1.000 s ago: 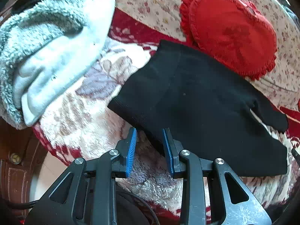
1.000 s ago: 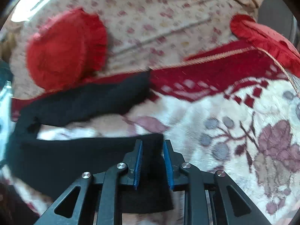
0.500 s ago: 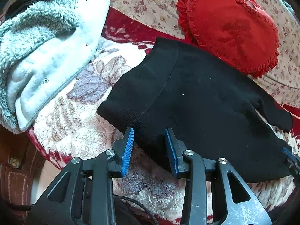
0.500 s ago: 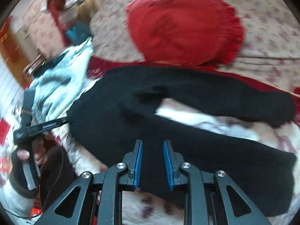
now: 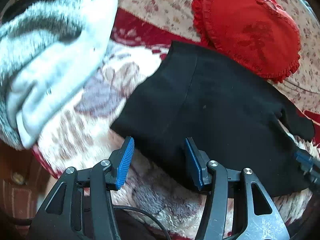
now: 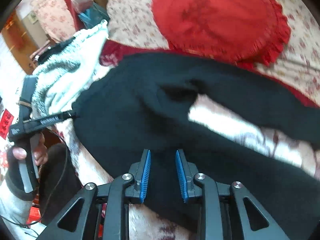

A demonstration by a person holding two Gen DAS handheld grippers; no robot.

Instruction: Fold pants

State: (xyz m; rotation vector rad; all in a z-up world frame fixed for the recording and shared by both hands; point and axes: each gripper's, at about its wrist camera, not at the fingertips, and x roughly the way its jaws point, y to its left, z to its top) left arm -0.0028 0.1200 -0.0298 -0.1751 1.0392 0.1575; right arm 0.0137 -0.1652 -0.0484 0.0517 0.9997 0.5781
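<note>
Black pants [image 5: 210,108]: spread flat on a plush floral blanket [image 5: 84,132] with a red border, waist end to the left, the two legs running off to the right with a strip of blanket showing between them in the right wrist view. Left gripper [image 5: 159,160]: jaws have just been opening and now stand wide, blue pads straddling the near waist edge of the pants, with cloth between the pads but no pad pressing on it. Right gripper [image 6: 163,172]: jaws have just been opening a little, now narrowly parted over the near edge of the pants; black cloth lies between the pads, no pad seen pressing on it. Left hand [image 6: 30,152]: seen in the right wrist view at the far left, wrapped around the handle of its gripper, dark cuff at the wrist. Red heart-shaped cushion [image 5: 248,30]: frilled edge, on the far side, its lower rim just beside the pants. Pale fleecy garment [image 5: 50,46]: heaped at the left, beside the waist end.
</note>
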